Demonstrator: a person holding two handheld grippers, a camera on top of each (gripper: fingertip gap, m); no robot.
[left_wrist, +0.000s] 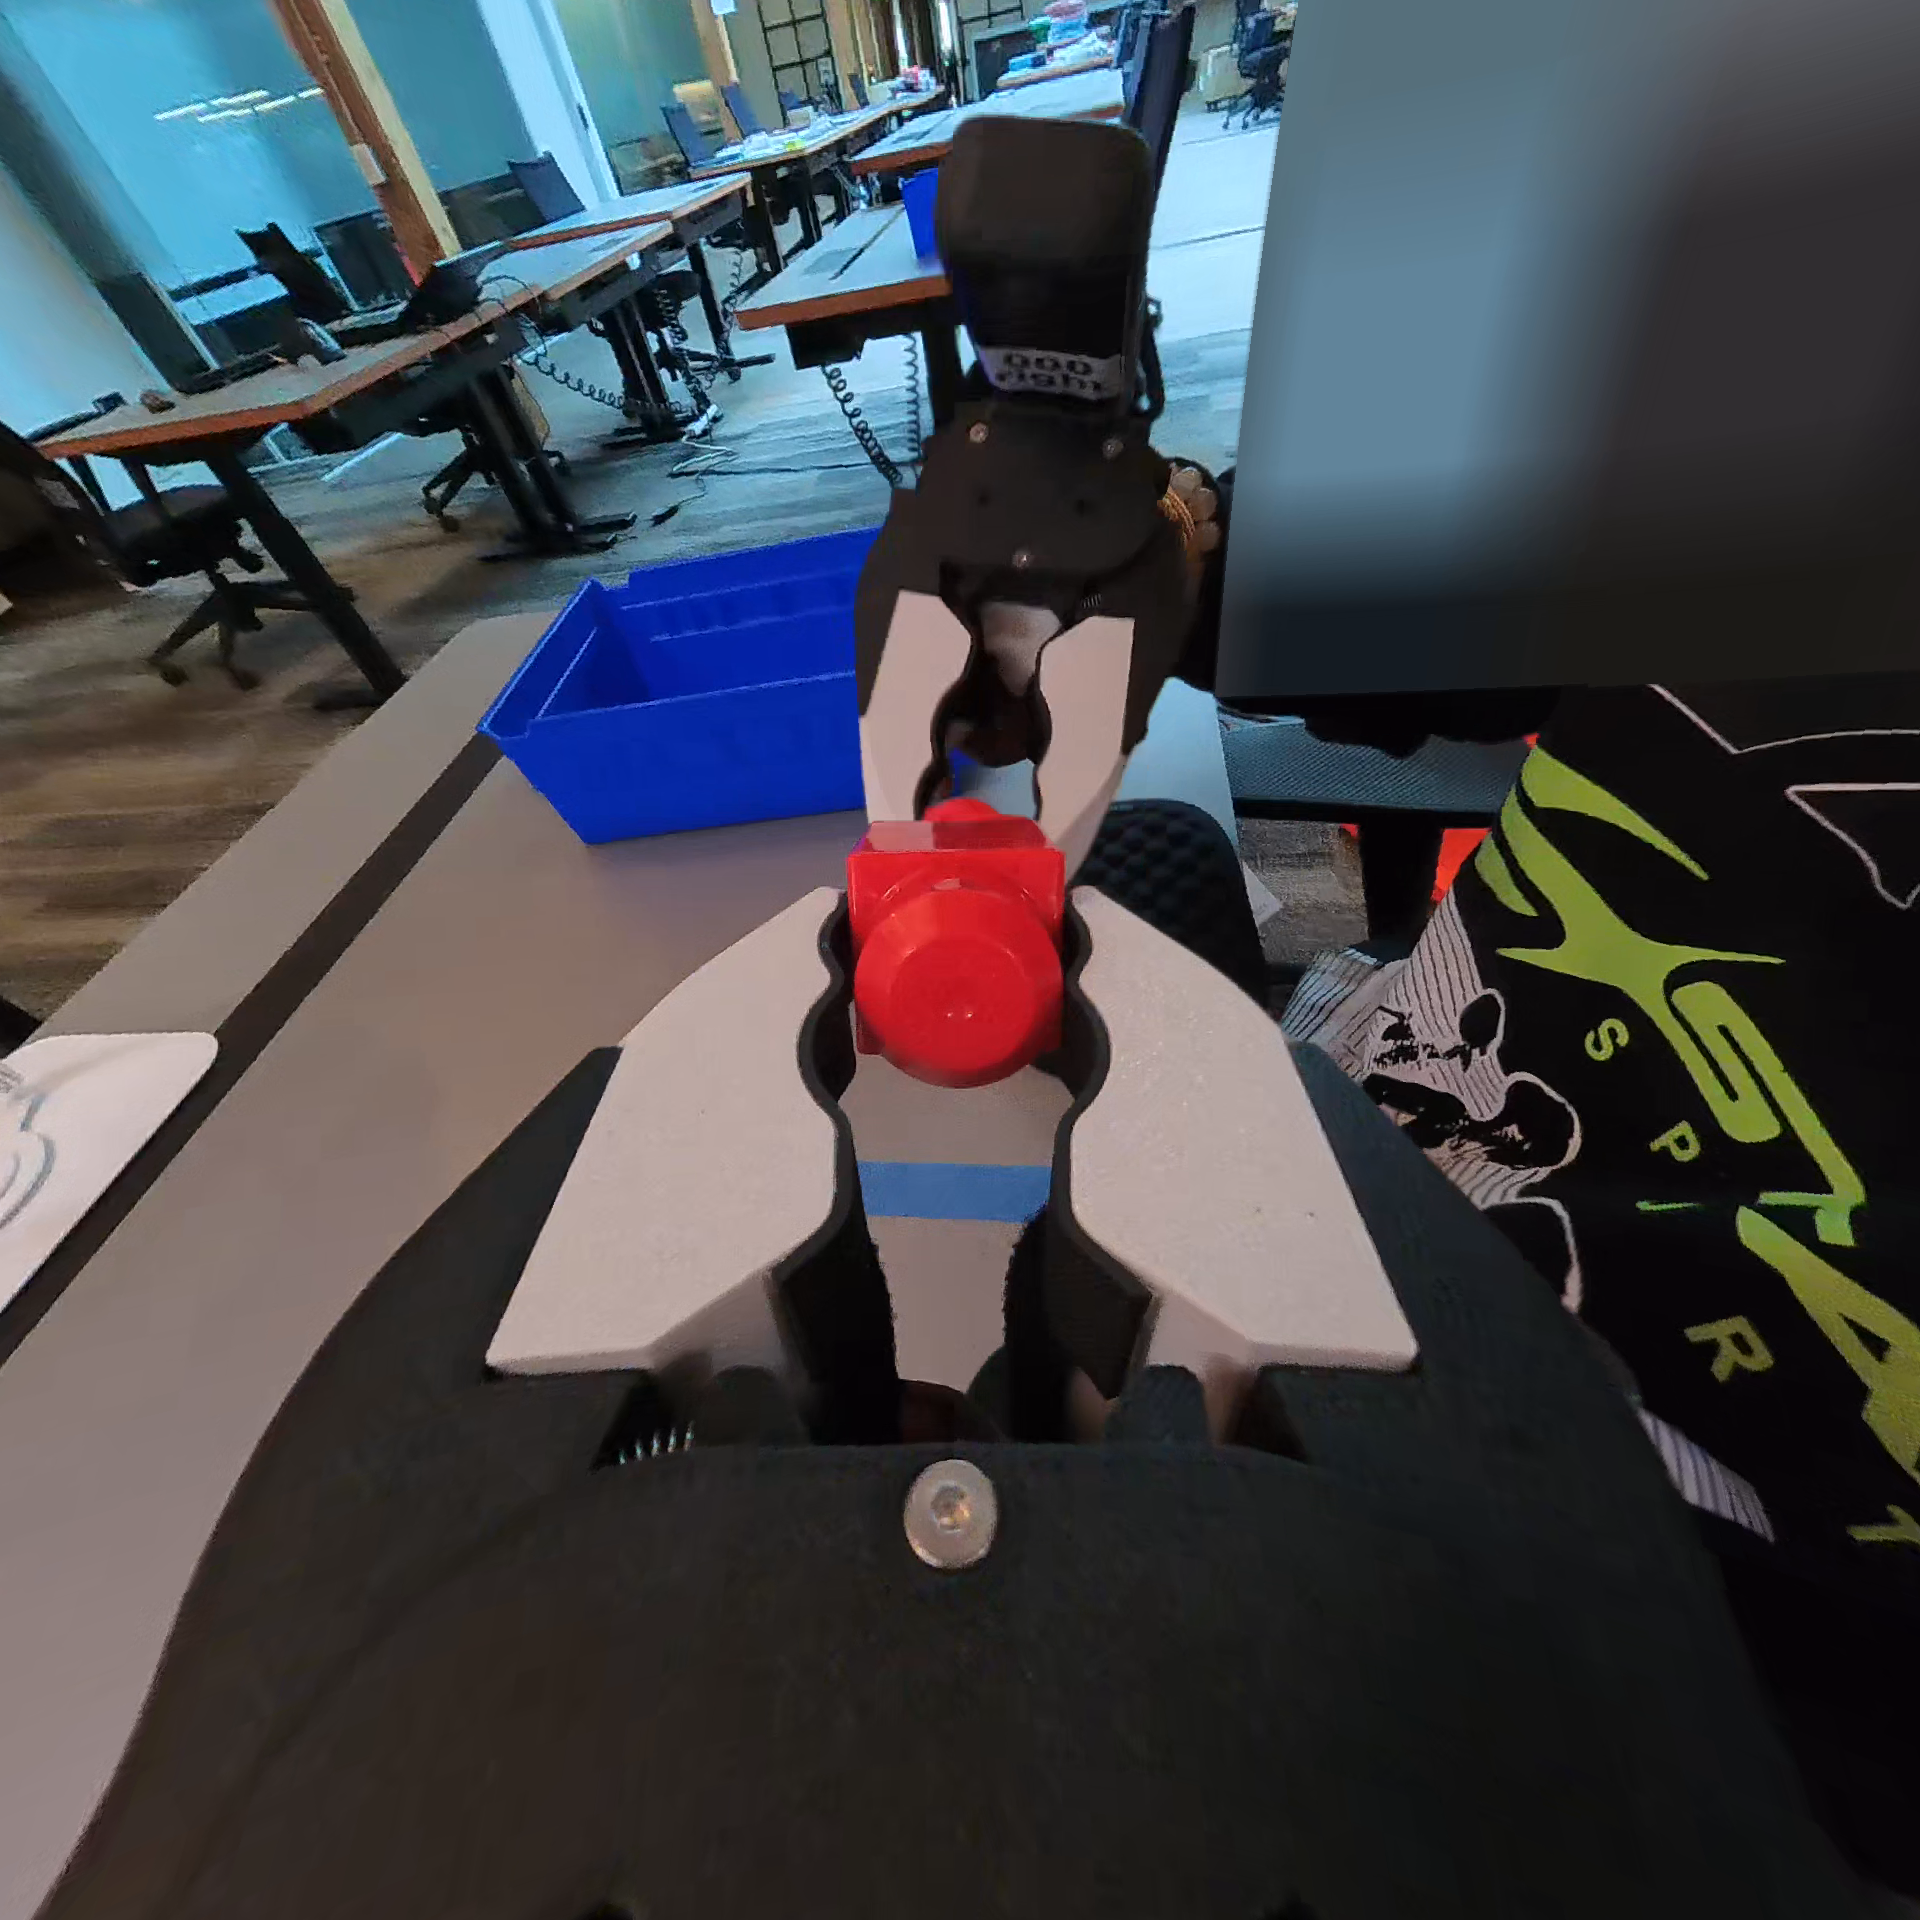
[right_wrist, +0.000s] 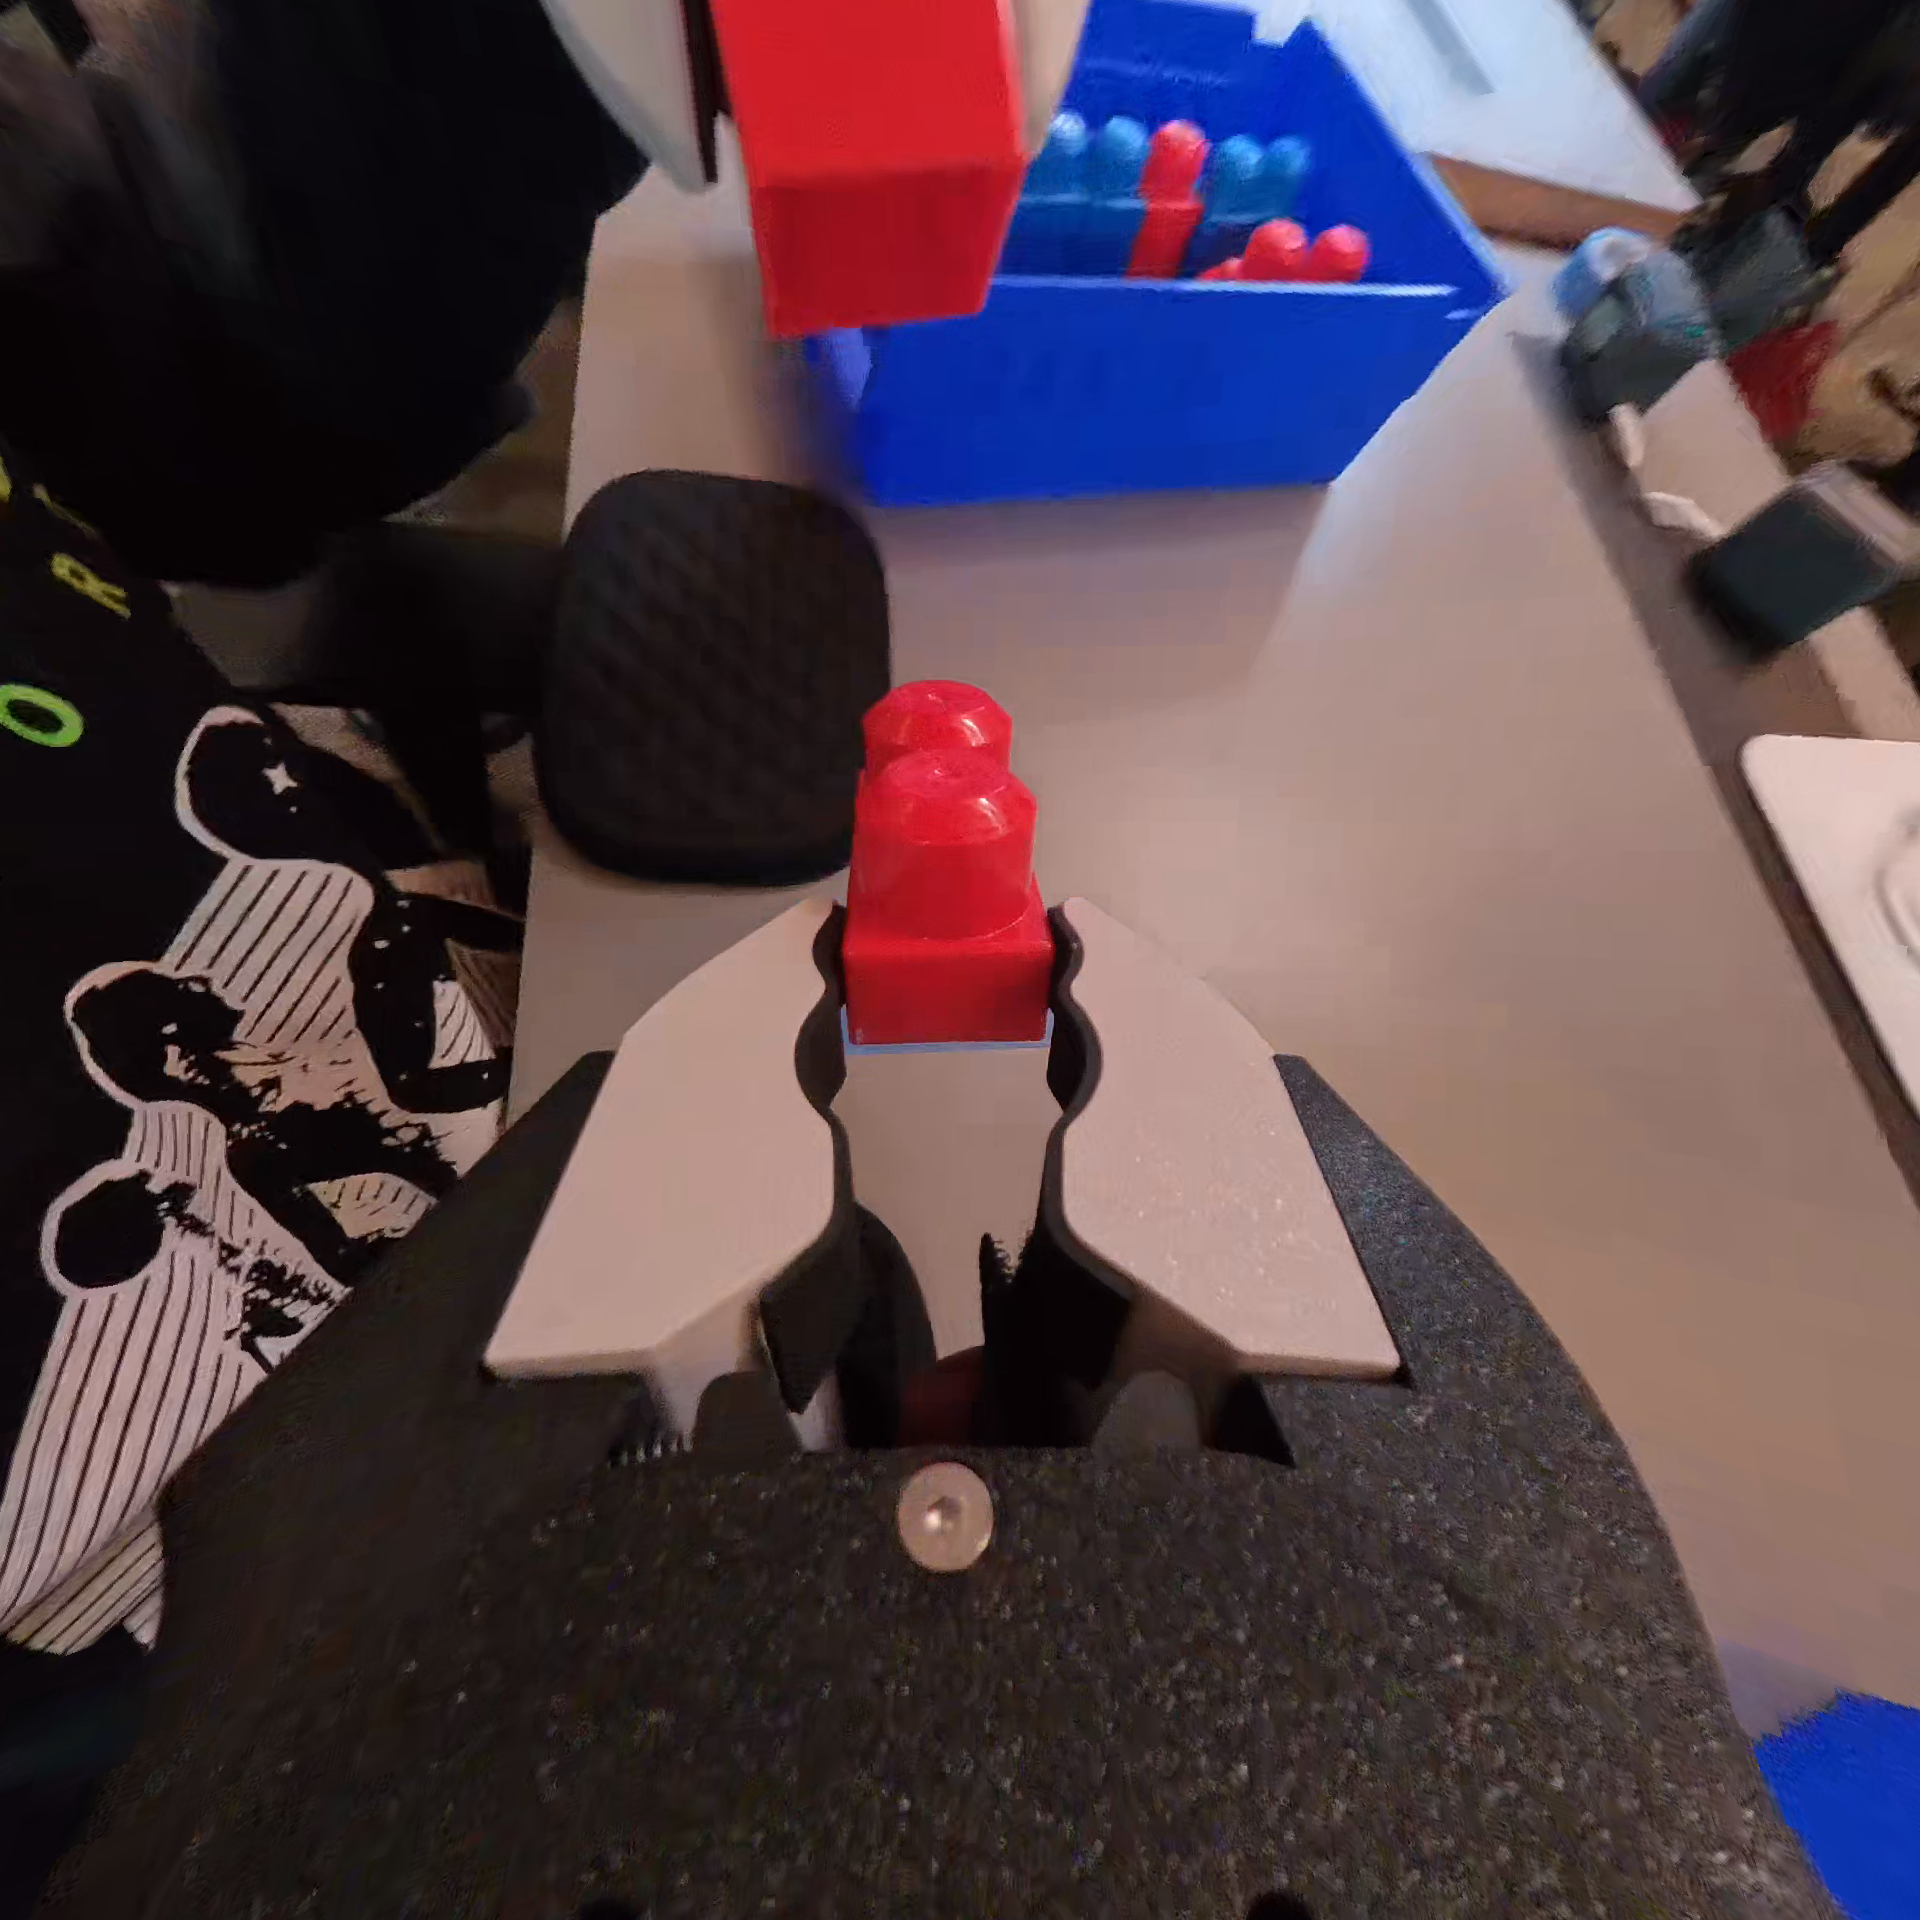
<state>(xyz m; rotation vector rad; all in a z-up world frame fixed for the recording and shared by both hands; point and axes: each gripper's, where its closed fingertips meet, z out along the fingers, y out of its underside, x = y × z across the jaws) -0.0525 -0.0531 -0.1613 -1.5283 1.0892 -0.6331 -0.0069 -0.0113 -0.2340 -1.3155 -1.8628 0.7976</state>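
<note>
Red fills the middle of the left wrist view: the left gripper is closed partway on a red toy brick, both dark pads tight against the brick's sides, a round stud facing the camera. Just past its fingertips the right gripper hangs nose-down, its tips at the far end of the red brick. A blue bin sits on the grey table beyond and to the left. Blue tape shows on the table under the jaws.

Over in the right wrist view, the right gripper is likewise partly closed, pads pinching the base of a red two-stud brick, studs pointing up. Ahead and above, the left gripper's red brick looms, blurred. Farther ahead and to the right, the blue bin holds red and blue bricks. A black padded armrest lies ahead to the left.
</note>
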